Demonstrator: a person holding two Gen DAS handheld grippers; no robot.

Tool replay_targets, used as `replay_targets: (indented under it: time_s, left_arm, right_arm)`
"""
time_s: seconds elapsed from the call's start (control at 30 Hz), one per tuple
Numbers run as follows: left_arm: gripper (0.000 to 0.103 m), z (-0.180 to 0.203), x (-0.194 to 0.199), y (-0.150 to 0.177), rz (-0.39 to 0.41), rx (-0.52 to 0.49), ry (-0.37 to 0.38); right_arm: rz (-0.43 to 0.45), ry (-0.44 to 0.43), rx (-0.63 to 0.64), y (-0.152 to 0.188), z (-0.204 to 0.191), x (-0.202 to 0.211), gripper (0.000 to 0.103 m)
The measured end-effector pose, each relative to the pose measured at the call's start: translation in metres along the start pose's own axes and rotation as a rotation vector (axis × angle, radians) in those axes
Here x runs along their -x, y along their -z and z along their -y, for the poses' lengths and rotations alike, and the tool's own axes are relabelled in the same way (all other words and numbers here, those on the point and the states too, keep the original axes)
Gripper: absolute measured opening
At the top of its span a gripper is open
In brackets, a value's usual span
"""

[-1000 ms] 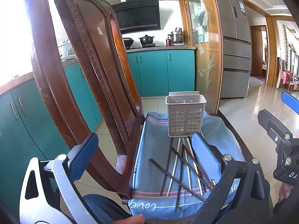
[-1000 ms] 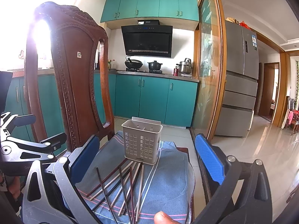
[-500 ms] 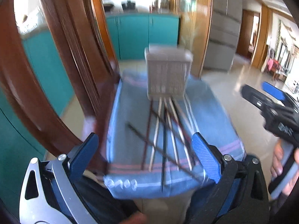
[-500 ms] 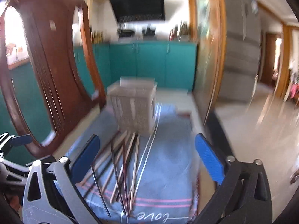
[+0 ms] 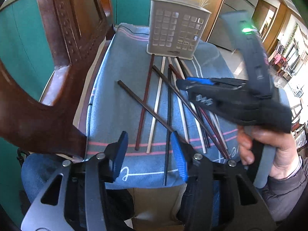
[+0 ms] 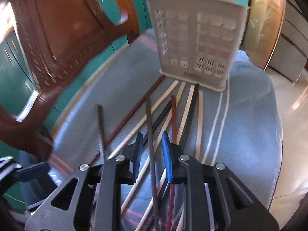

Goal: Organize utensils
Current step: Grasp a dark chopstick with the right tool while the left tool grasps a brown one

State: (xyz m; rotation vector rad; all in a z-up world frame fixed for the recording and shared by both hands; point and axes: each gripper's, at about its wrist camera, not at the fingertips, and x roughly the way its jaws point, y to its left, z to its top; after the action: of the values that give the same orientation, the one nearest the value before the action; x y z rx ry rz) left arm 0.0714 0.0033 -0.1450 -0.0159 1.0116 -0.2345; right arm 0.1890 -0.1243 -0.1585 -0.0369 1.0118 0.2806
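— While both grippers hang over the pile, tell me what you've got.

— Nothing yet. My right gripper (image 6: 150, 148) is partly closed, its blue pads narrowed around a dark chopstick (image 6: 150, 134) that runs up between them, but I see daylight on both sides, so no grip. My left gripper (image 5: 148, 150) stands wider open, empty, with a black chopstick (image 5: 169, 115) just inside its right pad.

— Where are the rest?

— Straight ahead of both grippers, fanned out on the blue towel (image 5: 119, 61): dark, reddish and pale chopsticks (image 5: 156, 104), crossing one another, far ends touching the foot of the grey utensil holder (image 5: 175, 30) or just short of it.

— How will they handle?

— Light, stiff and thin, I judge, and probably smooth enough to roll or pivot in the pads. Pinched at one end, a stick would likely swing; near the middle it should stay level. They overlap, so lifting one may drag its neighbour. The soft towel gives a little, which should let a pad get under.

— And the holder?

— It stands upright beyond the sticks, perforated walls, mouth facing up. From this low angle I can't see inside; through the holes it looks empty, though the right view is blurred, so I won't swear to it. It seems light too, and a stick pushed in carelessly could tip it.
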Motion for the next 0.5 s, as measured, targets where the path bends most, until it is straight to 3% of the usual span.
replay_targets:
  time_s: [0.13, 0.17, 0.37, 0.5]
  left_arm:
    - [0.047, -0.004, -0.01, -0.013, -0.015, 0.013, 0.009]
    - [0.047, -0.005, -0.013, -0.018, -0.02, 0.015, 0.018]
    - [0.04, -0.016, -0.044, -0.049, -0.064, 0.073, 0.067]
    - [0.035, -0.022, -0.07, -0.067, -0.115, 0.123, 0.061]
  right_arm:
    - [-0.064, 0.008, 0.003, -0.001, -0.006, -0.02, 0.02]
    - [-0.057, 0.003, -0.003, -0.001, -0.006, -0.02, 0.007]
    - [-0.003, -0.022, -0.105, 0.006, 0.017, 0.003, 0.006]
    - [0.014, -0.001, -0.156, 0.013, 0.051, 0.028, 0.006]
